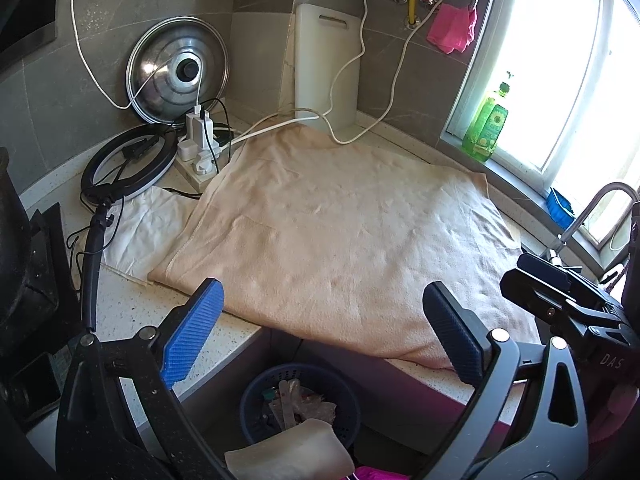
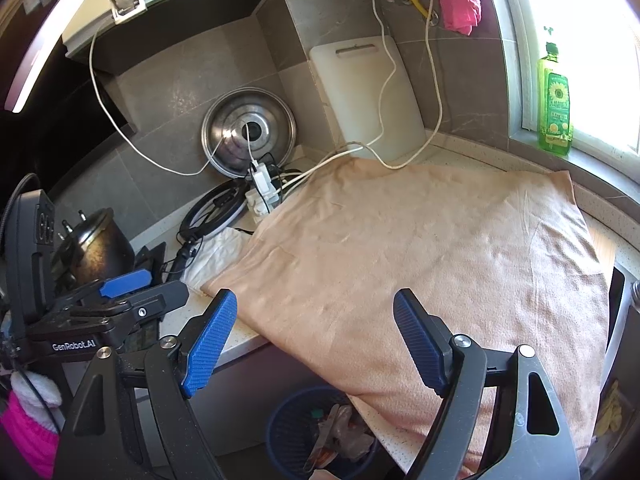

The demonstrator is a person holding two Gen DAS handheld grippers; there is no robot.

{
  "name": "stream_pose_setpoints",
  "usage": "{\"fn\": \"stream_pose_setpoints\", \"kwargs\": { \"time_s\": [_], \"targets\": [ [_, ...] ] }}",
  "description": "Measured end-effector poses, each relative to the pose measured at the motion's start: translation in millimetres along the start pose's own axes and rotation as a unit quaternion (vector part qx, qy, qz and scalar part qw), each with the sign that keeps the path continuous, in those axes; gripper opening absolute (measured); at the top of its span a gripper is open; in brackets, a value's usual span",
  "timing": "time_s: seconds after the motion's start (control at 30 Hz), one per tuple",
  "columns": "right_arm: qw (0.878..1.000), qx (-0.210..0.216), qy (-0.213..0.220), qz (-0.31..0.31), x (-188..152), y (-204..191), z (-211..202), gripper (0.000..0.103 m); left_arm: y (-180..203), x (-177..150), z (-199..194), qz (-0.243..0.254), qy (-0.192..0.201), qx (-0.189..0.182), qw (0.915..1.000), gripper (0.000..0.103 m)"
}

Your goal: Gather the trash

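Overhanging towel point(image 1: 340, 240) edge above bin point(image 1: 300, 404)

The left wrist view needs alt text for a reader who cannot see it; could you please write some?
The open left gripper hovers over the front edge of a kitchen counter covered by a bare peach towel, with a blue bin of trash on the floor below. At the back stand a pot lid, a white cutting board and a power strip.
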State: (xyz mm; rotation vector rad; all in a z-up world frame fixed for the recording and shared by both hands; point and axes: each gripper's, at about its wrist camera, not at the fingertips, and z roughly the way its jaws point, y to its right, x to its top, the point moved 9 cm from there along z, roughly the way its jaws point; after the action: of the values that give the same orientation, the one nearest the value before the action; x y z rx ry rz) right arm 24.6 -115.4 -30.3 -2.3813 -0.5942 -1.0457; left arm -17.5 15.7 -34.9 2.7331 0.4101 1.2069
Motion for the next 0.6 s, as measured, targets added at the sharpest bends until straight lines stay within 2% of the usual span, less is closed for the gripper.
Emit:
{"fn": "stream_pose_setpoints", "kwargs": {
  "time_s": [0.6],
  "targets": [
    [1.0, 0.002, -0.001, -0.001, -0.1, 1.5, -1.1, 0.08, 1.0, 0.0, -2.8, 0.003, 0.0, 0.001, 1.0, 0.102]
  ]
}}
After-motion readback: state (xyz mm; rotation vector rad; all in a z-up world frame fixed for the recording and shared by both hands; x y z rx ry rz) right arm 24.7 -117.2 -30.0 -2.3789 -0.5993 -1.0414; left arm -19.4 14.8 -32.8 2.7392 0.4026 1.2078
